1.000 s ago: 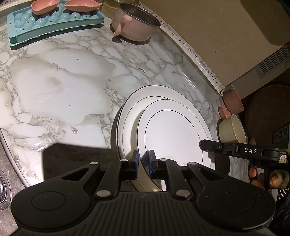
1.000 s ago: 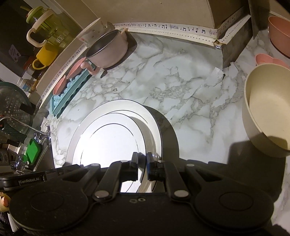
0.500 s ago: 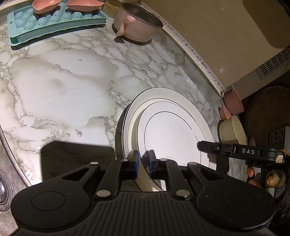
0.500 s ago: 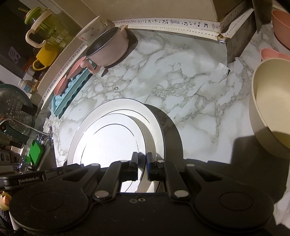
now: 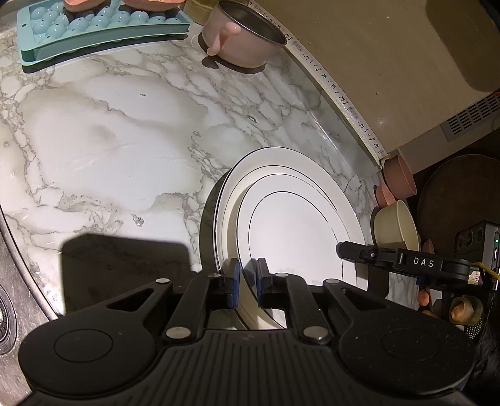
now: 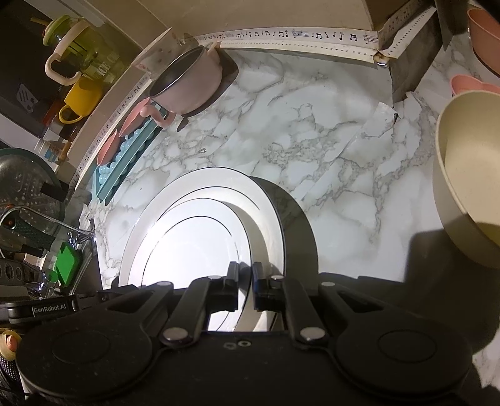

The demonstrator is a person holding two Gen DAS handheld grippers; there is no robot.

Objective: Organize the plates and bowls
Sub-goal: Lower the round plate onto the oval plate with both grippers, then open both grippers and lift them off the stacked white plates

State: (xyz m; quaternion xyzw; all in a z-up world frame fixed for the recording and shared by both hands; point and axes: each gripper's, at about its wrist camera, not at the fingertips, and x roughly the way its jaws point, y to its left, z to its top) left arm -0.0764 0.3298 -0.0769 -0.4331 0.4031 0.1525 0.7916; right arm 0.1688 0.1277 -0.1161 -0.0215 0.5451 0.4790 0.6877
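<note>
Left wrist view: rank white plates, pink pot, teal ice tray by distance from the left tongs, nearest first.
1. White plates: stacked, rim clamped in the left tongs.
2. Pink pot: far side of the marble counter, by the wall.
3. Teal ice tray: far left corner, roughly as far; too close to call.

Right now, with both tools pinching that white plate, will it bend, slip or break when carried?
The smaller white plate looks like glazed ceramic, so probably stiff, not bendy. Its glossy surface suggests it could slip; the left tool and right tool grip only its thin rim. It is likely fragile, chipping if it knocks the larger plate beneath or the marble counter.
</note>
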